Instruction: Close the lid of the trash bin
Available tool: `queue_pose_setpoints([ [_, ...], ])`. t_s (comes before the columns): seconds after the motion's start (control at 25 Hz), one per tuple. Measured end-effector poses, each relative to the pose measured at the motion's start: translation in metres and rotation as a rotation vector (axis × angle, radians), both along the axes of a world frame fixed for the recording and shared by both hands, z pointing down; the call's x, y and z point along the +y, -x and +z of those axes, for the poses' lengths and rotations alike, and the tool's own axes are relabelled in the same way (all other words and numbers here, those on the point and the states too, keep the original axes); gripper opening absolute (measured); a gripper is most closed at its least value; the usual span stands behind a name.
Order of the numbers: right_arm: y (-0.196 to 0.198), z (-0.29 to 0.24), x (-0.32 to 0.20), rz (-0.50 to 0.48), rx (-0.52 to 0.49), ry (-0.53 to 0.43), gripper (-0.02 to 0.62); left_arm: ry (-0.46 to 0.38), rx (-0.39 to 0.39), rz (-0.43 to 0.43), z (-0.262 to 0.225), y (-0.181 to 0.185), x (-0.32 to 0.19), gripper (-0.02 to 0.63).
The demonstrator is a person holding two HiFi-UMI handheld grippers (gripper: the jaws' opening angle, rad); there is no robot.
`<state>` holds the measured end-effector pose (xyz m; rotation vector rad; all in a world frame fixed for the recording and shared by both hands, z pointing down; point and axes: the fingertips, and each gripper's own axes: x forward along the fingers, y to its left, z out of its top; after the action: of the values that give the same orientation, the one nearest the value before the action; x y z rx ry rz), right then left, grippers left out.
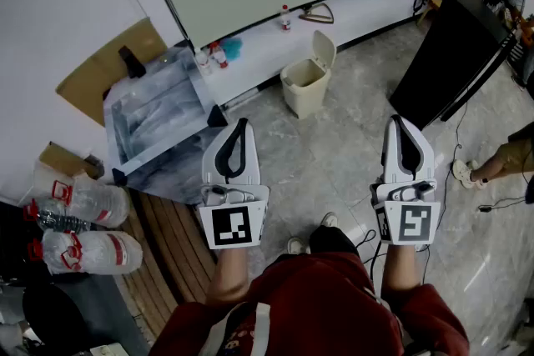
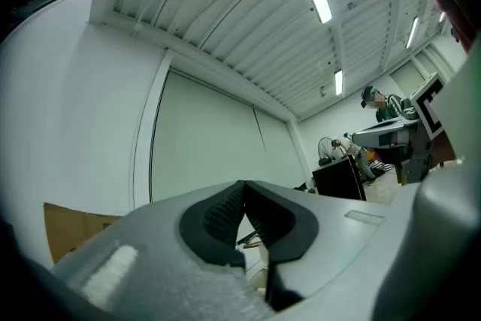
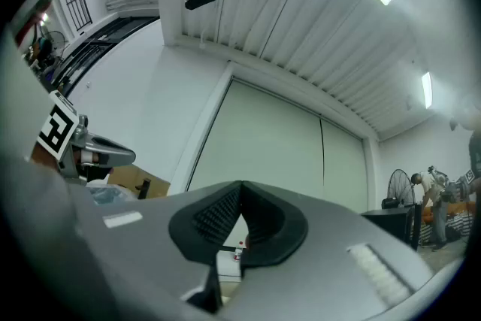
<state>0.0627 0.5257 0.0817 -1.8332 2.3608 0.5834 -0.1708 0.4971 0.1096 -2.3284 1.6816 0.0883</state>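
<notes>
Your left gripper (image 1: 240,129) and right gripper (image 1: 397,127) are both closed on nothing, held up well short of the trash bin (image 1: 302,87), which stands on the floor ahead with its lid (image 1: 324,47) tipped up (hinged on the far side, it seems). Push too hard and the light-looking bin may slide or topple.

the trash bin (image 1: 304,86) is showing cream all over, its lid (image 1: 324,48) too. the left gripper (image 1: 243,122) and right gripper (image 1: 395,120) are wearing white shells, black pads (image 2: 218,218) and black-and-white square markers. the floor (image 1: 334,154) is showing grey marbling.
</notes>
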Motion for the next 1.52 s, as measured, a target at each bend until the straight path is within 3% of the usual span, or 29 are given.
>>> queue_pose_setpoints([
  [0.4, -0.021, 0.010, -0.001, 0.041, 0.008, 0.039, 0.000, 0.011, 0.016, 0.020, 0.001, -0.018, -0.003, 0.003],
  [0.76, -0.037, 0.017, -0.030, 0.023, -0.061, 0.026, 0.000, 0.025, -0.001, 0.022, 0.009, -0.038, -0.031, 0.003],
  [1.28, -0.085, 0.035, -0.142, 0.022, -0.076, 0.088, 0.000, 0.069, 0.011, 0.011, 0.015, -0.083, -0.137, 0.003],
  [1.52, -0.123, 0.043, -0.197, 0.015, -0.082, 0.108, 0.000, 0.090, 0.002, 0.005, 0.021, -0.123, -0.191, 0.003],
])
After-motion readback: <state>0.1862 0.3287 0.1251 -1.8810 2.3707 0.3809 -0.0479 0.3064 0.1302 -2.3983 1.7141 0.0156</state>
